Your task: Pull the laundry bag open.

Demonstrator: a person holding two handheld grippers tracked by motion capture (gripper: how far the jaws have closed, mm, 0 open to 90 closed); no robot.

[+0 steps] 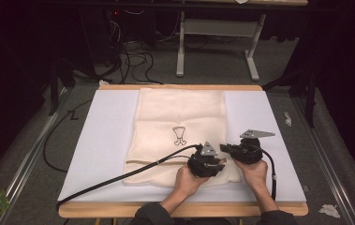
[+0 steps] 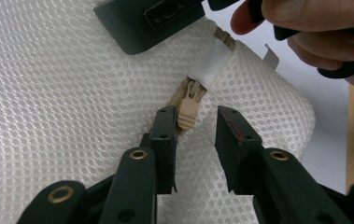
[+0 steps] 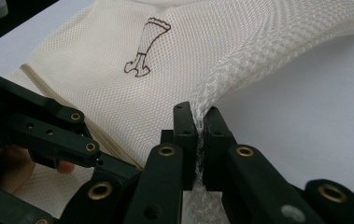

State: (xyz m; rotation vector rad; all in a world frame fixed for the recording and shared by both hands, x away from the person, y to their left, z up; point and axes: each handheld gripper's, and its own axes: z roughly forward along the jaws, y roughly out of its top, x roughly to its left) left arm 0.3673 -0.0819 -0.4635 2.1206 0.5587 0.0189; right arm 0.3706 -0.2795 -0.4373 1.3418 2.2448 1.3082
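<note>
From above, a cream mesh laundry bag (image 1: 181,136) lies flat on the white foam mat (image 1: 105,140) that covers the wooden table (image 1: 180,209). Both grippers meet at the bag's near right corner — the left gripper (image 1: 206,164) just beside the right gripper (image 1: 240,151), each in one hand of the person.

In the left gripper view, the jaws stand partly open over the mesh, and the beige zipper pull (image 2: 187,113) sits between them; the pads do not press on it. The white ribbed end of the zipper (image 2: 209,70) is just above the pull.

In the right gripper view, the jaws are closed narrow on the edge of the bag (image 3: 198,122), which is pinched and lifted from the mat. A small dark drawing (image 3: 145,45) shows on the mesh.
</note>
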